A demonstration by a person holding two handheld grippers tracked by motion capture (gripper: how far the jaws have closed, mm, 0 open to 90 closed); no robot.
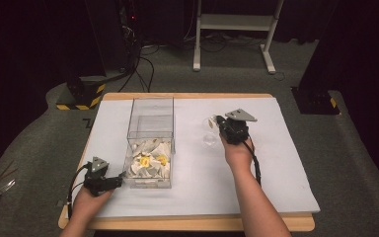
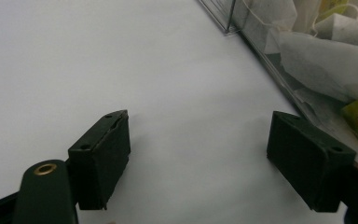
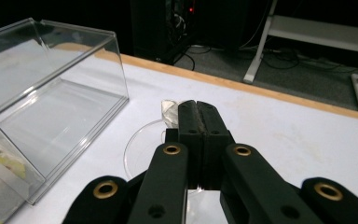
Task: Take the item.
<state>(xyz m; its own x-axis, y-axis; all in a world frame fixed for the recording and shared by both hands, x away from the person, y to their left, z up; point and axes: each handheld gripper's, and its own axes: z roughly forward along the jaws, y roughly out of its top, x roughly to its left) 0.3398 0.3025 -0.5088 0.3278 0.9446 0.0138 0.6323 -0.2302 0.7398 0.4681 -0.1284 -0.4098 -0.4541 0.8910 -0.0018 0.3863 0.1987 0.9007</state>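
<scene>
A clear plastic box (image 1: 150, 129) stands on the white table top, its near half holding several white tea bags (image 1: 148, 163) with yellow tags. My left gripper (image 1: 117, 181) rests by the box's near left corner. In the left gripper view it (image 2: 198, 158) is open, with bare table between the jaws and the box wall (image 2: 279, 70) just beside the right jaw. My right gripper (image 1: 219, 123) is right of the box. Its jaws (image 3: 196, 106) are pressed together on the rim of a clear round cup (image 3: 137, 144), and a small pale tab (image 3: 169, 110) pokes out past the tips.
The table's wooden edge (image 1: 187, 95) runs along the far side. Beyond it, on the floor, are a white stand's legs (image 1: 269, 59), black cables (image 1: 140, 69) and a yellow-and-black striped base (image 1: 81, 98). Bare table top (image 1: 276, 163) lies right of my right hand.
</scene>
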